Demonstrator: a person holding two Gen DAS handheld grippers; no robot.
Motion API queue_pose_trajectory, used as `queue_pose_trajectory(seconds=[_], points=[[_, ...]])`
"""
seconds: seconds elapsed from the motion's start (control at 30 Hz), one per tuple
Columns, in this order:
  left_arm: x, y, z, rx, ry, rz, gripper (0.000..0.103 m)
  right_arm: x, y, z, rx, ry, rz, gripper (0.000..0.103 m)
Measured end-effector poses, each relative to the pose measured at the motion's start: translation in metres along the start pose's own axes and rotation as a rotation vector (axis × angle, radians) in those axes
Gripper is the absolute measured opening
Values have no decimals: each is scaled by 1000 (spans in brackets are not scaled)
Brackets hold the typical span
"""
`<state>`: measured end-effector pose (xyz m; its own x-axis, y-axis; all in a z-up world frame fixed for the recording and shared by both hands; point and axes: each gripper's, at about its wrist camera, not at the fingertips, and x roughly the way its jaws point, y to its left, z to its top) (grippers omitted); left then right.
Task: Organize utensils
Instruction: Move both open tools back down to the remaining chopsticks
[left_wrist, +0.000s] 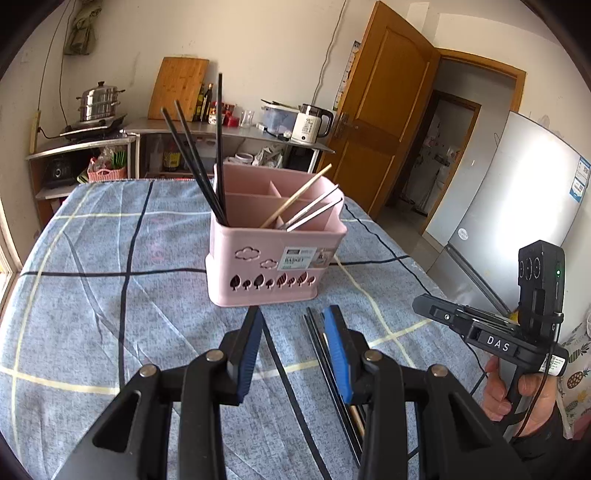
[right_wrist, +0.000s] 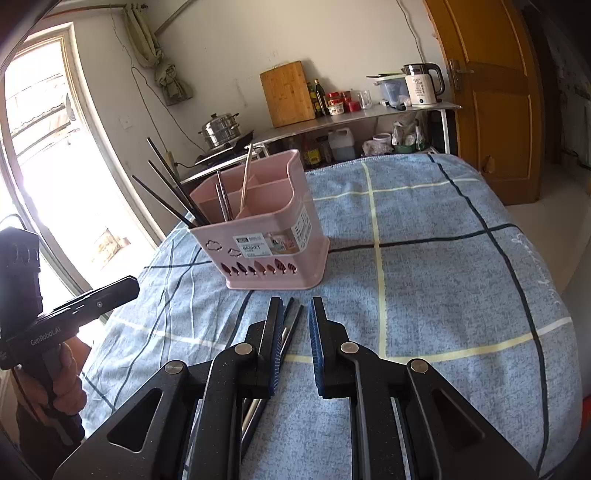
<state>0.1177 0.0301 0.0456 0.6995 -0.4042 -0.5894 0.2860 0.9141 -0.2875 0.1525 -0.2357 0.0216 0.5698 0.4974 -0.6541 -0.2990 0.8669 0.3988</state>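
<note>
A pink utensil basket with compartments stands on the blue checked tablecloth; it also shows in the right wrist view. It holds black chopsticks on the left, and a wooden chopstick and metal chopsticks on the right. Loose chopsticks lie on the cloth before the basket, partly hidden under my left gripper's right finger; they also show in the right wrist view. My left gripper is open and empty above the cloth. My right gripper is open and empty over the loose chopsticks.
A counter at the back carries a cutting board, bottles, a steamer pot and a kettle. A wooden door and a fridge stand on the right. The right hand-held gripper body hovers by the table's right edge.
</note>
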Motion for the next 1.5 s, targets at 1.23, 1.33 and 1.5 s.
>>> queue_pose_trajectory(seconds=[1.23, 1.33, 1.5], points=[[86, 7, -3, -38, 236, 6, 37, 100, -9, -12, -28, 257, -125, 7], [107, -2, -4, -30, 272, 3, 37, 92, -18, -13, -20, 255, -130, 7], [133, -14, -9, -8, 319, 24, 37, 83, -31, -14, -12, 252, -138, 7]])
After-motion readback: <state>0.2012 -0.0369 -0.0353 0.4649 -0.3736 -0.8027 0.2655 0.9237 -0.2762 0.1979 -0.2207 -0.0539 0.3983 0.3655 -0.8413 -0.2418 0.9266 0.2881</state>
